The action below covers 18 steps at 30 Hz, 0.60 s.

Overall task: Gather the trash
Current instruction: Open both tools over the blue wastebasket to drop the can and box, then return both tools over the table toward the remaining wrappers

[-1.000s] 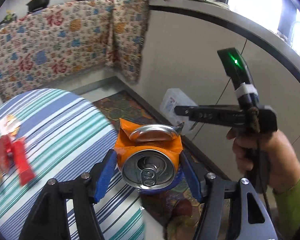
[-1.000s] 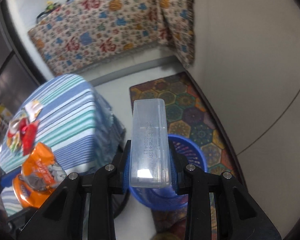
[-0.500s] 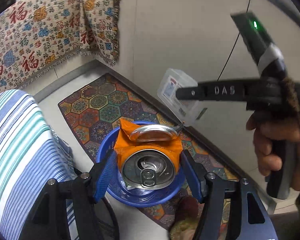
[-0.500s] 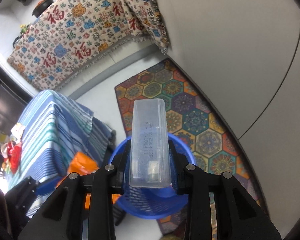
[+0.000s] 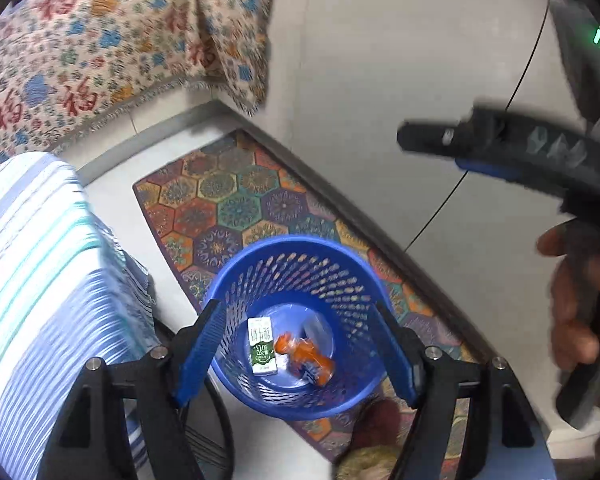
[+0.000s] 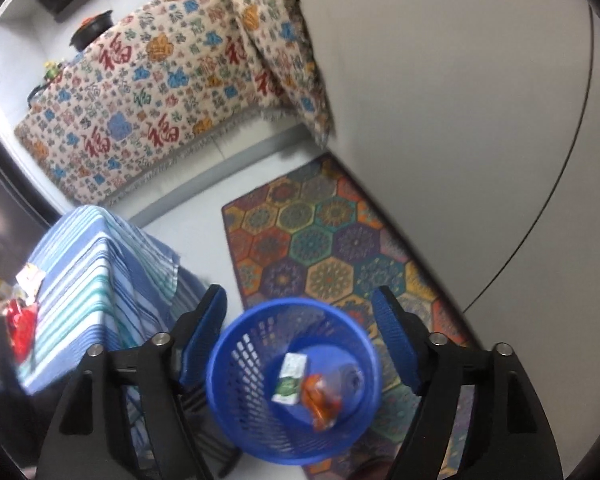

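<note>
- Both claws hang over the blue mesh basket, pointing steeply down into it, and both are empty.
- Left gripper: jaws spread wide and they've just been opening, nothing between the blue pads. Looking through the gap you see right down to the basket floor.
- Right gripper: same deal, jaws have just been opening and stand wide apart, gripping nothing. The basket sits directly below and between its fingers.
- In the left view the right gripper shows up off to the upper right, blurred, with a person's hand around its handle. There are raised letters on its side but they're too smeared to read.
- Trash in the basket bottom: a small white-and-green carton, an orange can, and a clear plastic box that's pretty hard to make out.
- Carton lies flat, long axis running roughly away from the left claw, green end nearest. It has printed characters on the white part, can't read them.
- Can lies on its side, just right of the carton, long axis slanting toward the right finger. Label is a blur.
- Off to the left of both claws there's a striped tablecloth with red wrappers on it.
- Beyond the basket: a hexagon-pattern rug, and further back a cloth printed with big red 福 characters.
</note>
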### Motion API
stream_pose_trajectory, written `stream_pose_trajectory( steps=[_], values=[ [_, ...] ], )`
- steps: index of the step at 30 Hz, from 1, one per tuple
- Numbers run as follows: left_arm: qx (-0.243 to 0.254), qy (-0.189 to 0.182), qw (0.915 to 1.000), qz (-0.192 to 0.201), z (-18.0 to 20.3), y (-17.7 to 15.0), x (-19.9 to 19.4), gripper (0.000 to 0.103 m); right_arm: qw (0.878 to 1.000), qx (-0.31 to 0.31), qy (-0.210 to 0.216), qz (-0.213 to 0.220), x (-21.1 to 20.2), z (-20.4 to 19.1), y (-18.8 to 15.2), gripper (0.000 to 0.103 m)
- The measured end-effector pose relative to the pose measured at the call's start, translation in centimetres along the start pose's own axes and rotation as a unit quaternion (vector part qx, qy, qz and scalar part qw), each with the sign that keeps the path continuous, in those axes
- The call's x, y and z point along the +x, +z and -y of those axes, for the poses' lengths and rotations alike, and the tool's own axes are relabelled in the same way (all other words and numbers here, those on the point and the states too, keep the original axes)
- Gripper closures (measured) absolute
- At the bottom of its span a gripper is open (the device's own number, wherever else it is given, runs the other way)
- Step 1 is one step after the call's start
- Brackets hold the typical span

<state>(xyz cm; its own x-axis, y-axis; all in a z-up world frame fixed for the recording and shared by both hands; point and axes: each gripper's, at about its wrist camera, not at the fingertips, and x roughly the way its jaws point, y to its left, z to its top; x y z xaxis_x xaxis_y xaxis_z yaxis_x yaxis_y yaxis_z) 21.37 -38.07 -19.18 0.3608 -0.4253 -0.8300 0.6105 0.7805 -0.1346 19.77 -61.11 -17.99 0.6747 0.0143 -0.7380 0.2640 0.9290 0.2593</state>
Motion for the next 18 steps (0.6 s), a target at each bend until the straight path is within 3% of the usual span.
stream_pose_trajectory(
  steps=[4,7,12,15,18],
  values=[
    [-0.037,-0.021,0.9984,0.038,-1.3,-2.4,-6.4,0.028,0.997,-0.069,-0.03,0.021,-1.9,-3.3,-0.2,0.02],
    [-0.057,-0.016,0.9968,0.054,-3.1,-4.9,-11.1,0.028,0.993,-0.114,-0.017,0.029,-3.7,-7.7,-0.6,0.02],
    [-0.104,0.051,0.9915,0.061,-8.8,-10.7,-16.8,0.028,0.984,-0.168,0.047,0.024,-6.1,-16.9,-3.0,0.014],
    [-0.125,0.106,0.9846,0.059,-12.9,-13.9,-19.0,0.028,0.974,-0.194,0.115,-0.004,-6.6,-22.7,-6.3,0.013],
    [-0.152,0.152,0.9756,0.045,-17.5,-16.9,-20.4,0.028,0.963,-0.228,0.142,-0.039,-5.4,-27.9,-10.3,0.013]
  ],
)
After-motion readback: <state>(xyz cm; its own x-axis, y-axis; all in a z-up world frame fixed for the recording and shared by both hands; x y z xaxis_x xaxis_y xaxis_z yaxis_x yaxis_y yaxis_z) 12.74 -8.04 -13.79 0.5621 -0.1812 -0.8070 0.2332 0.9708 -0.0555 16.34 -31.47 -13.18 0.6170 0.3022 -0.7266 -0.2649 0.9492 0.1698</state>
